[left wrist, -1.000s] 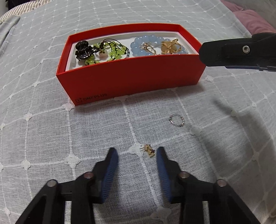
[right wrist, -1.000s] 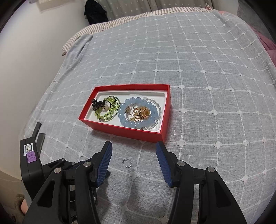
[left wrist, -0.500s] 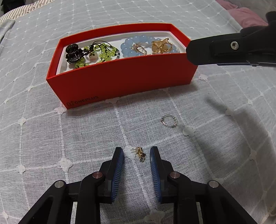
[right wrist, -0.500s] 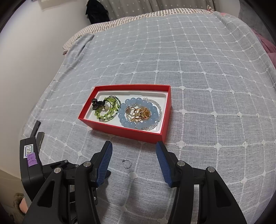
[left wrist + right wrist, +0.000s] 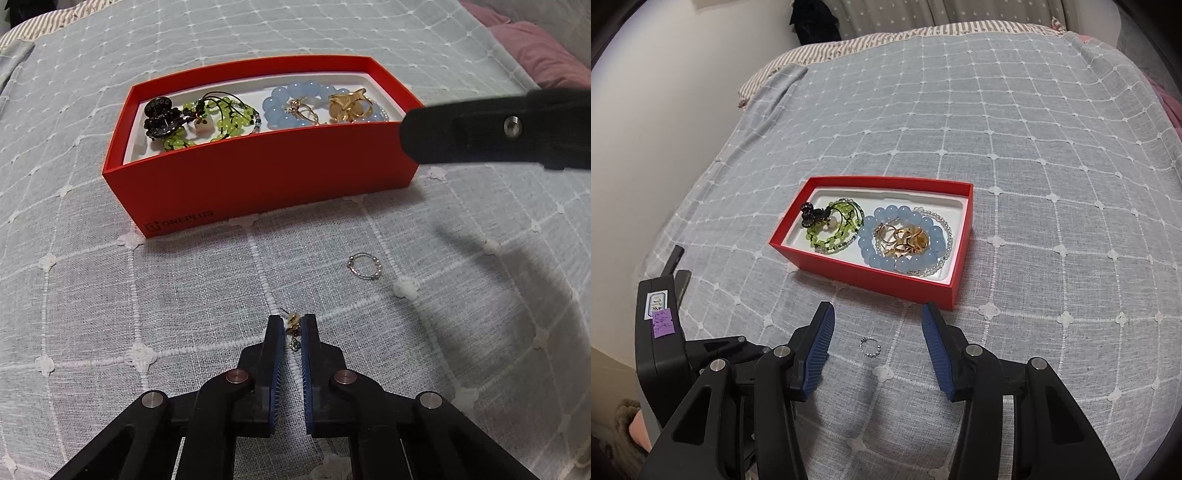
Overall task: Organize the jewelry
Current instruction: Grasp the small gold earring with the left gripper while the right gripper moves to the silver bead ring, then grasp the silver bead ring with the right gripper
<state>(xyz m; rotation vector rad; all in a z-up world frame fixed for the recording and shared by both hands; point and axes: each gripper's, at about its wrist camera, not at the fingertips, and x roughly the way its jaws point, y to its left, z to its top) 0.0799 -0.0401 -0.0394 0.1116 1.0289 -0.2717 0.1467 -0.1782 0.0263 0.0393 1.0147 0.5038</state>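
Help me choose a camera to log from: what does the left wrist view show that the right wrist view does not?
Only the left wrist view shows the small gold earring, pinched in the left claw, and the box's printed logo. Only the right wrist view shows the right claw open, the clear bead strand beside the blue bracelet, and the wall. Both show the red box, the silver ring on the bedspread, the green bead bracelet, and the blue bead bracelet.
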